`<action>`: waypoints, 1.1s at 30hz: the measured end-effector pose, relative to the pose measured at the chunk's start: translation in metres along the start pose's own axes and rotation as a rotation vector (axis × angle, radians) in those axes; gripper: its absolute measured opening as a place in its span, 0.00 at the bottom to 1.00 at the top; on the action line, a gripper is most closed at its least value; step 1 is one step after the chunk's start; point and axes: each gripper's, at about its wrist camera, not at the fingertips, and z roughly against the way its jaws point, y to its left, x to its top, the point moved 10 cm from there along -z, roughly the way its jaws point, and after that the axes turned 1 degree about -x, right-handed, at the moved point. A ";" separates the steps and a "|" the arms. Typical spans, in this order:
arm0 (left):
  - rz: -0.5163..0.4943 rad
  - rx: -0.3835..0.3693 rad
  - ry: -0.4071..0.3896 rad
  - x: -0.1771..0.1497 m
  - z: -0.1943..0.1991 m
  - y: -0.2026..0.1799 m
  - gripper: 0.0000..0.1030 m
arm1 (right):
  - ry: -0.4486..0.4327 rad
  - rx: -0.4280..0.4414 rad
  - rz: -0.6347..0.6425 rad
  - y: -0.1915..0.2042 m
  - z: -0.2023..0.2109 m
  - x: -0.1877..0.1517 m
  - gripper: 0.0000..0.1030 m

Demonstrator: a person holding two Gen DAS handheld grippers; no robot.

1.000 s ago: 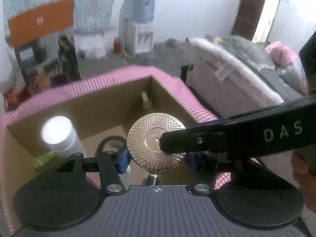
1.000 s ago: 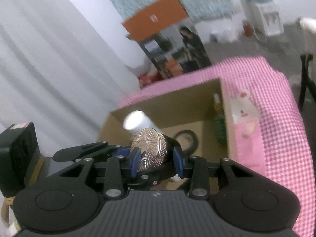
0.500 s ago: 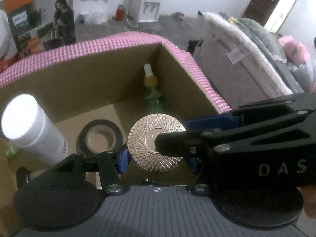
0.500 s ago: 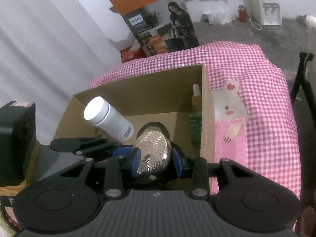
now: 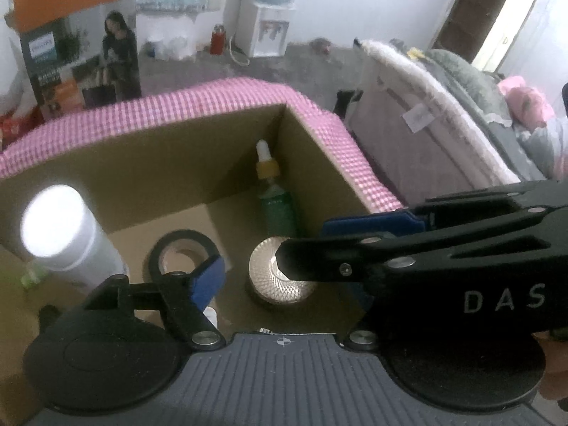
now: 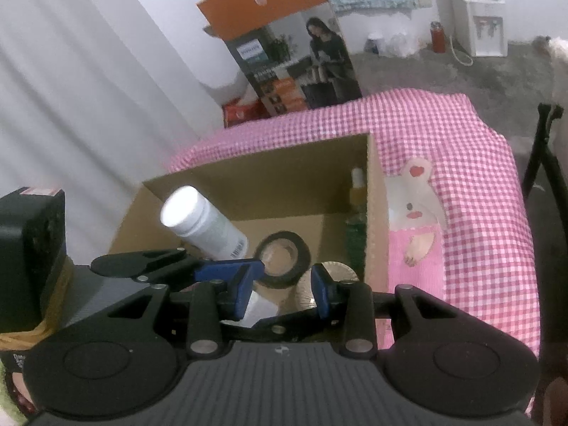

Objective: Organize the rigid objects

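Position of gold disc point(image 5: 284, 289): low inside cardboard box point(image 5: 142, 184), near right-hand wall, just in front of green dropper bottle point(image 5: 277, 209) and beside black tape roll point(image 5: 184, 236). Patterned face tilted upward, partly covered by a black finger of the right hand-held gripper point(image 6: 283, 285).

State of left hand-held gripper point(image 5: 282, 278): jaws spread, just opened wider. Disc between the fingers in the left wrist view, clearly apart from the visible blue pad point(image 5: 207, 280). Opposite finger hidden behind the other tool.

State of right hand-held gripper: jaws parted with a narrow gap, pinching nothing. Only tape roll and a white item visible through the gap. Disc offset to the right of the right-hand pad in the right wrist view.

Other contents: white bottle point(image 5: 67, 234) leaning at left side of box. Box seated on pink checked cloth point(image 5: 177, 106).
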 end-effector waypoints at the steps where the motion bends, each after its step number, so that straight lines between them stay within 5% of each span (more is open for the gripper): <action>1: -0.008 0.009 -0.012 0.000 0.006 -0.001 0.79 | -0.014 0.009 0.001 0.003 0.005 0.000 0.39; 7: -0.066 0.078 -0.136 0.001 0.051 -0.004 0.99 | -0.146 0.052 -0.020 0.024 0.047 -0.002 0.41; 14: -0.098 0.185 -0.230 -0.021 0.100 0.005 1.00 | -0.320 0.054 -0.084 0.039 0.093 -0.021 0.42; 27: 0.012 0.402 -0.314 -0.054 0.142 0.017 1.00 | -0.422 -0.160 -0.136 0.046 0.125 -0.076 0.42; 33: -0.014 0.386 -0.352 -0.063 0.145 0.007 1.00 | -0.478 -0.269 -0.101 0.056 0.138 -0.090 0.42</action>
